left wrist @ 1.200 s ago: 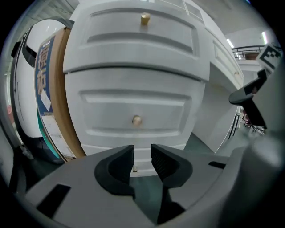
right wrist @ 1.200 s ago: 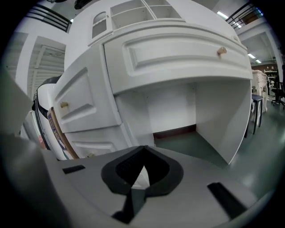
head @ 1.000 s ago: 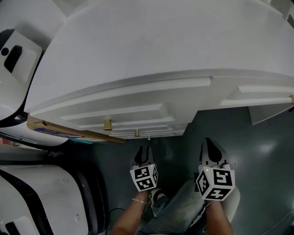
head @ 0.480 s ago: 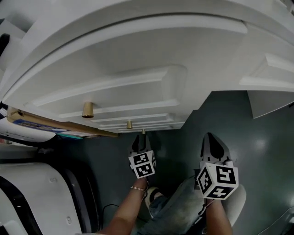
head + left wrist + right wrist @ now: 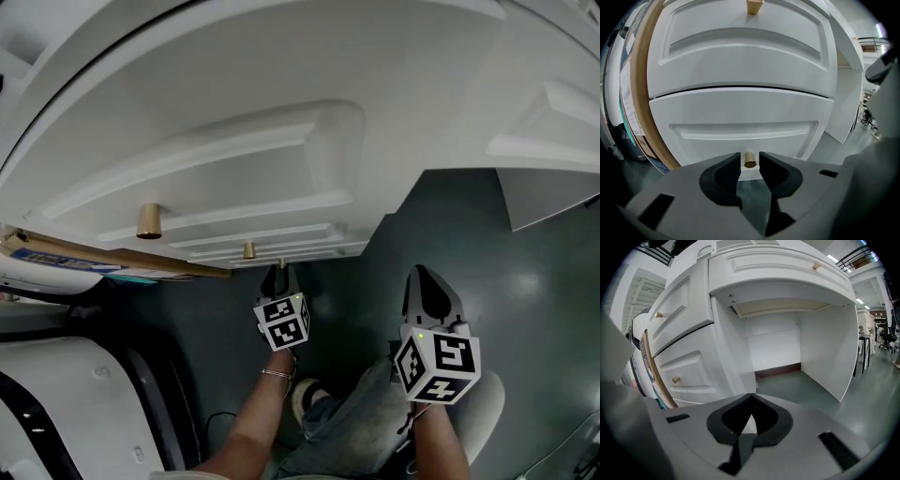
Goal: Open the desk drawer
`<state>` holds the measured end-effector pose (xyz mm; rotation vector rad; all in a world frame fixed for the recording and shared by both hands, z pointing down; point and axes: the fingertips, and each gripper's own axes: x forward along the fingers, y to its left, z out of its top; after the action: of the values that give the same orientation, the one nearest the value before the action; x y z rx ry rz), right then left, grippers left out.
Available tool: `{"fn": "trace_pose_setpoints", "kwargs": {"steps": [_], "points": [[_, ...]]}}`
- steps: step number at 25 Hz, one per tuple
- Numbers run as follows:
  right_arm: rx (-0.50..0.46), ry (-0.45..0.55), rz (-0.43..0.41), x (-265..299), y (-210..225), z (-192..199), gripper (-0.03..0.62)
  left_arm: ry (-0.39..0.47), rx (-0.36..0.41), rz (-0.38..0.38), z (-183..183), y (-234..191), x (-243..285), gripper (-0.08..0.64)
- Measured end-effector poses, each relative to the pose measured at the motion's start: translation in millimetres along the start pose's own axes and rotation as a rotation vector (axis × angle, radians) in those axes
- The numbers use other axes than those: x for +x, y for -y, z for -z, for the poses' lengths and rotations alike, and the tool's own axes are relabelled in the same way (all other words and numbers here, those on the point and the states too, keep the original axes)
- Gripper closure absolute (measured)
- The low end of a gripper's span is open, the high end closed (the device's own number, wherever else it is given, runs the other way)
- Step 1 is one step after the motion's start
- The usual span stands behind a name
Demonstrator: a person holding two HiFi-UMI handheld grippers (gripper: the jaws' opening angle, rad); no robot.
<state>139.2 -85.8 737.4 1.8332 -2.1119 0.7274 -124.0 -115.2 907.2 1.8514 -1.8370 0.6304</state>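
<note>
Straddling lowest drawer (image 5: pixel 740 110) knob (image 5: pixel 749 159) (brass), left tool (image 5: pixel 750 165) jaws apart; right tool (image 5: pixel 751 399) closed, empty.

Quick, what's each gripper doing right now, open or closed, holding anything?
Left gripper: open, jaws either side of the lower drawer's brass knob, not clamped on it.
Right gripper: shut, empty.

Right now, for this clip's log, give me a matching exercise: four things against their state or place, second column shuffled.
1. left gripper
2. right gripper
3. bottom drawer knob
4. wooden board

A. jaws together, nothing held
B. tan, beside the desk
C. jaws apart
D. brass, between open jaws

Pairs: 1-C; 2-A; 3-D; 4-B
</note>
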Motion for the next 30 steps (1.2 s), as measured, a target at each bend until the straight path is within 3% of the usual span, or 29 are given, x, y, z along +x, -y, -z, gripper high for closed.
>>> {"fn": "trace_pose_setpoints", "kwargs": {"steps": [30], "points": [[0.045,-0.001,0.014,8,14,7,0.586,-0.011,-0.052,-0.051,9,0,1,0.469]]}}
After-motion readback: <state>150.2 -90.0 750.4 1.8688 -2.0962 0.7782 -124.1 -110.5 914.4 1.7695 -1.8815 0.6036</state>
